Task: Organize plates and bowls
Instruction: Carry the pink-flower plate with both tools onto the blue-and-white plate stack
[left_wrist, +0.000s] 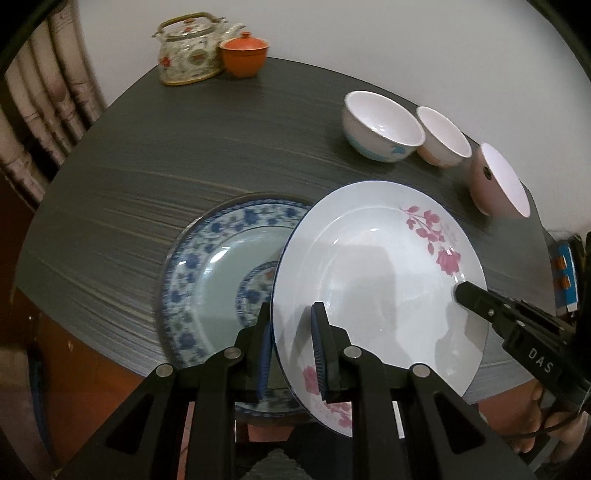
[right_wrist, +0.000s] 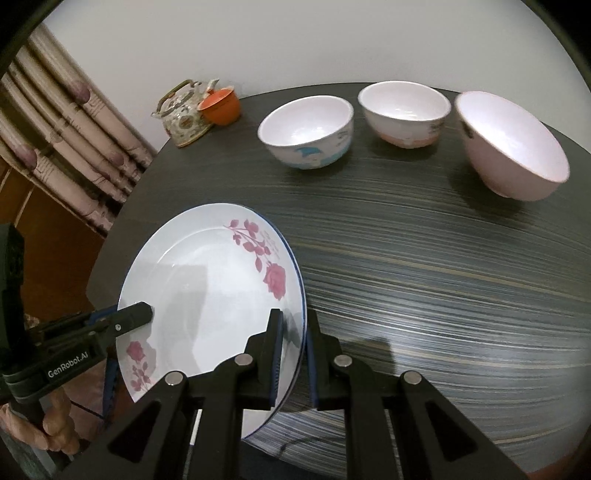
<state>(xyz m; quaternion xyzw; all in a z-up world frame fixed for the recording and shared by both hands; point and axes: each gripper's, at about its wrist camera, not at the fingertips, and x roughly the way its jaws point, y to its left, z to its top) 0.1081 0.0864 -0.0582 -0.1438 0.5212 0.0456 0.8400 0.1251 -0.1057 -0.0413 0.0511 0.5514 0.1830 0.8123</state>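
Plainly, the main risk is the rose-patterned plate (left_wrist: 373, 291) slipping or twisting, since it is carried only by its thin rim, lifted and tilted partly over the blue-patterned plate (left_wrist: 207, 273) that lies flat on the dark table (left_wrist: 147, 155). If either grip loosens, or the two hands move unevenly, it could drop edge-first and chip both plates. The left gripper (left_wrist: 291, 347) pinches the near rim of the rose plate, one finger above and one below, nearly closed on it. The right gripper (right_wrist: 293, 354) clamps the opposite rim the same way, reaching in from the far side of that plate. Both point forward and slightly down toward the tabletop. Beyond the rose plate stand three bowls (right_wrist: 308, 133) in a row, well apart from it.
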